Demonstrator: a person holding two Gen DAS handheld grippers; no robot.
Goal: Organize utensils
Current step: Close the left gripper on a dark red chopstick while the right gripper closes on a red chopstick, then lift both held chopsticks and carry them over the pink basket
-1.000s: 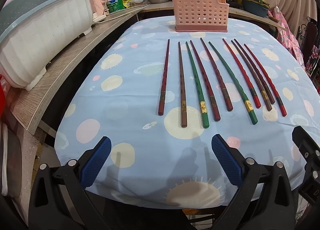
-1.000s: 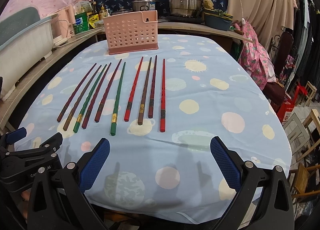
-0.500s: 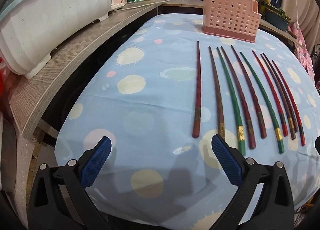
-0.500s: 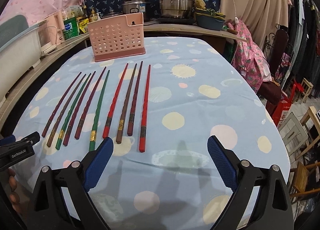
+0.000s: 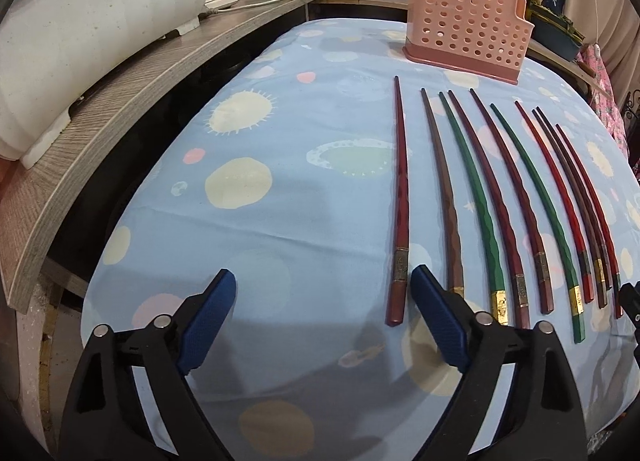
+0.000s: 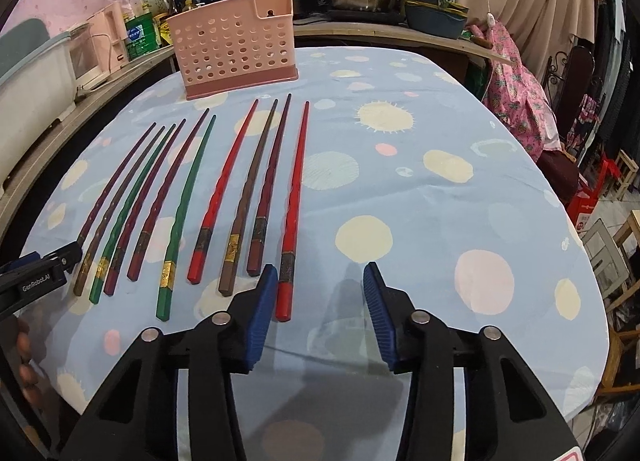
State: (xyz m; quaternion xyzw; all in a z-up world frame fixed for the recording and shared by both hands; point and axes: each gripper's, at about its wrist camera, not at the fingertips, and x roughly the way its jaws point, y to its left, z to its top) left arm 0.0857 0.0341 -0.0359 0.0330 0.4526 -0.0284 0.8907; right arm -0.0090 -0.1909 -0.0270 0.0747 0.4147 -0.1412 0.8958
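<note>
The left gripper (image 5: 322, 301) is hovering low over the blue spotted tablecloth (image 5: 280, 181), its jaws spread wide and closing, pinching nothing. The outermost dark red chopstick (image 5: 401, 217) is lying just inside the right pad (image 5: 434, 313), its butt end between the jaws.

The right gripper (image 6: 320, 301) is narrowing too, jaws half spread and closing over bare cloth. The bright red chopstick (image 6: 294, 205) is lying just beside the left pad (image 6: 262, 309), outside the gap. The remaining chopsticks are fanning away beyond it, and the pink perforated utensil holder (image 6: 236, 49) is standing far ahead.
</note>
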